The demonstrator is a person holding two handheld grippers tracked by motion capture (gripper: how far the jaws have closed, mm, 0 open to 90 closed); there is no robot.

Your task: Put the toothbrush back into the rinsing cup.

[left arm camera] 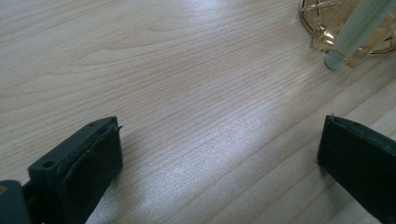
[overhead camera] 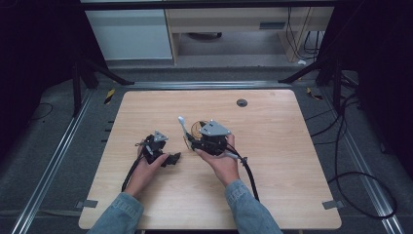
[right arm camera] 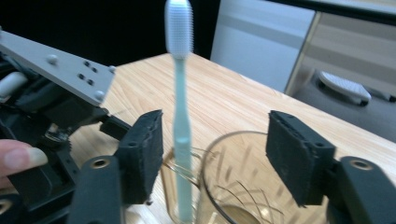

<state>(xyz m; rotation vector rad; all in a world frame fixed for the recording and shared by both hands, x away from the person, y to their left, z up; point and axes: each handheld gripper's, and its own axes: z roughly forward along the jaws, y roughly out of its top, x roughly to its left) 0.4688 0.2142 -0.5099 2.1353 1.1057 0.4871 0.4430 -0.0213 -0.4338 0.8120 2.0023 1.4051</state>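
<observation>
Right gripper view: toothbrush (right arm camera: 180, 116) stands near upright in a clear glass cup (right arm camera: 229, 186) with a gold wire holder (right arm camera: 175, 161), bristle head up, handle down along the cup's near wall. Right gripper (right arm camera: 215, 149) jaws stand apart, nothing pressed; the handle sits between them, just beside the left pad, apparently not touching, with the cup rim below the gap. Left gripper (left arm camera: 219, 154) jaws are wide apart over bare bench (left arm camera: 163, 70), with the cup (left arm camera: 348, 32) and the brush's butt end off at the far right of its view. High view puts cup and brush (overhead camera: 183, 127) mid-bench, right gripper (overhead camera: 210, 139) touching or just beside them, left gripper (overhead camera: 158, 148) near. Handling guess: brush is light, stiff plastic, slick and thin, so grip mid-handle above the rim. Cup looks fragile and tippy; avoid side loads.
</observation>
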